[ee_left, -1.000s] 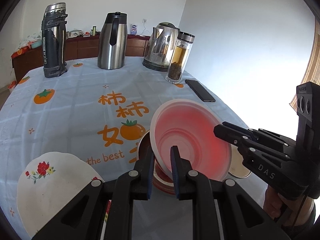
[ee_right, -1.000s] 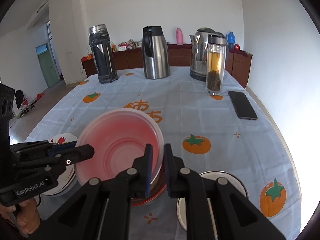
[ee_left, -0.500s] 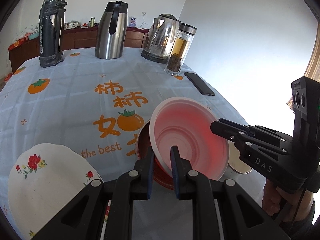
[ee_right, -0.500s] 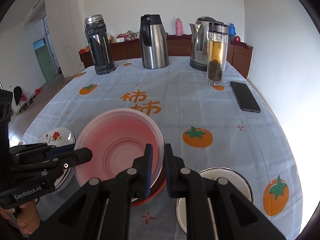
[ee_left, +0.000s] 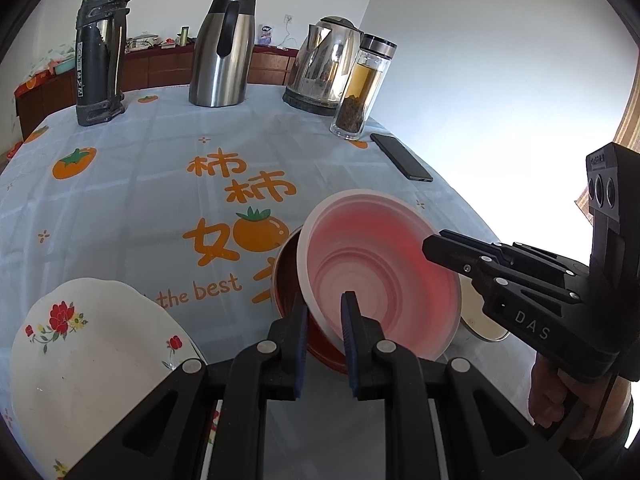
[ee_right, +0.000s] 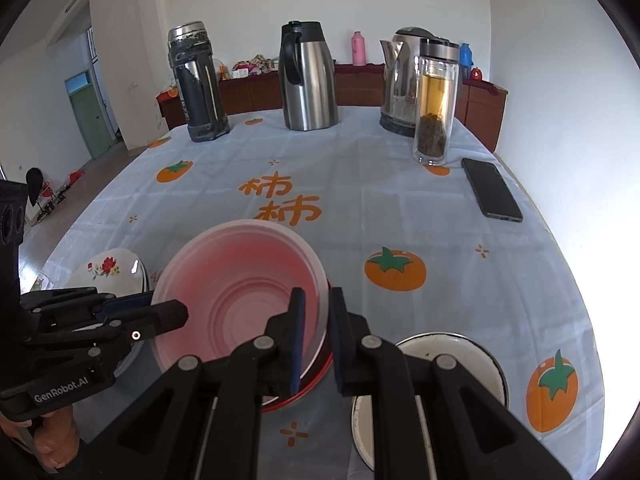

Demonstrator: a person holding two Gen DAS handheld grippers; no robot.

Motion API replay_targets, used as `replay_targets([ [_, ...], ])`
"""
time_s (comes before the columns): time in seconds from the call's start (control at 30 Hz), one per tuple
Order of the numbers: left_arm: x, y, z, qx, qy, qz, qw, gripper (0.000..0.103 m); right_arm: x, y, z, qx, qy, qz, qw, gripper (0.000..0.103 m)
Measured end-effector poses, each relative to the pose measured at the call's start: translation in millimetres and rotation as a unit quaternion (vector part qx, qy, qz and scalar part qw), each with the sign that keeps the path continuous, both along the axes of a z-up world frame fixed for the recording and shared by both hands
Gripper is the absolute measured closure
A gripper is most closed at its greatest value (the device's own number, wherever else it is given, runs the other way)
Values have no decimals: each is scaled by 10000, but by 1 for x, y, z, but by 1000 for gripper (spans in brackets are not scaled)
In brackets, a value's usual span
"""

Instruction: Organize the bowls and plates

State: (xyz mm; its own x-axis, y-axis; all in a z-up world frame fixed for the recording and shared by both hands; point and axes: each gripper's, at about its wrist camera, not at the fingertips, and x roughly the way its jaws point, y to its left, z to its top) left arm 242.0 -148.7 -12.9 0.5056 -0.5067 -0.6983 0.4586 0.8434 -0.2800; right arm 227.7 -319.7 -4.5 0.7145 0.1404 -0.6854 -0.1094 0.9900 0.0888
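Observation:
A translucent pink bowl (ee_left: 380,276) is tilted over a dark red bowl (ee_left: 288,280) on the tablecloth. My left gripper (ee_left: 325,300) is shut on the pink bowl's near rim. My right gripper (ee_right: 317,296) is shut on the opposite rim of the pink bowl (ee_right: 240,292). The right gripper (ee_left: 430,246) comes in from the right in the left wrist view. The left gripper (ee_right: 176,314) comes in from the left in the right wrist view. Only the red bowl's (ee_right: 316,380) edge shows under the pink one.
A white floral plate (ee_left: 92,360) lies left of the bowls and a white enamel bowl (ee_right: 452,344) lies right of them. At the table's far side stand a black thermos (ee_right: 200,84), a steel jug (ee_right: 308,76), a kettle (ee_right: 404,80) and a tea bottle (ee_right: 434,100). A phone (ee_right: 492,190) lies near the right edge.
Both grippers keep their hold on the pink bowl. Both views have tipped slightly downward; the bowl stays over the red bowl.

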Motion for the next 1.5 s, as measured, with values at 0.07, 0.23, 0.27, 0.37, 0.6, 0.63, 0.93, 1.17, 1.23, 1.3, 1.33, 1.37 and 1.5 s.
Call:
replay_targets([
  [0.07,0,0,0,2,7,-1,10000,85,0,0,0,-11,11,3,10000,90],
  [0.23,1,-1,-1,6,41,-7,10000,85,1,1,-1,-41,41,8,10000,90],
  [0.27,1,0,-1,5,47,-7,10000,85,2,1,-2,-52,49,10,10000,90],
  [0.37,1,0,-2,-16,90,-11,10000,85,3,1,-3,-65,67,17,10000,90],
  [0.6,2,-1,-3,-43,155,-66,9998,85,4,2,-3,-91,81,13,9999,90],
  [0.63,2,-1,-3,-47,166,-71,9998,85,4,1,-3,-95,85,11,9999,90],
  [0.93,3,0,-4,-136,265,-118,9995,85,10,0,-4,-152,137,2,9998,89],
  [1.17,3,1,-5,-126,295,-131,9994,85,13,2,-6,-232,201,27,9995,89],
  [1.23,3,1,-5,-133,303,-139,9994,85,14,2,-8,-239,229,31,9994,89],
  [1.3,4,1,-5,-158,329,-154,9992,85,14,2,-8,-265,244,33,9993,89],
  [1.33,4,2,-5,-166,333,-155,9992,85,14,2,-8,-272,254,37,9993,89],
  [1.37,5,2,-5,-169,335,-156,9992,85,16,3,-8,-278,266,41,9993,89],
  [1.5,5,1,-5,-159,327,-151,9992,85,18,3,-10,-300,318,71,9990,89],
])
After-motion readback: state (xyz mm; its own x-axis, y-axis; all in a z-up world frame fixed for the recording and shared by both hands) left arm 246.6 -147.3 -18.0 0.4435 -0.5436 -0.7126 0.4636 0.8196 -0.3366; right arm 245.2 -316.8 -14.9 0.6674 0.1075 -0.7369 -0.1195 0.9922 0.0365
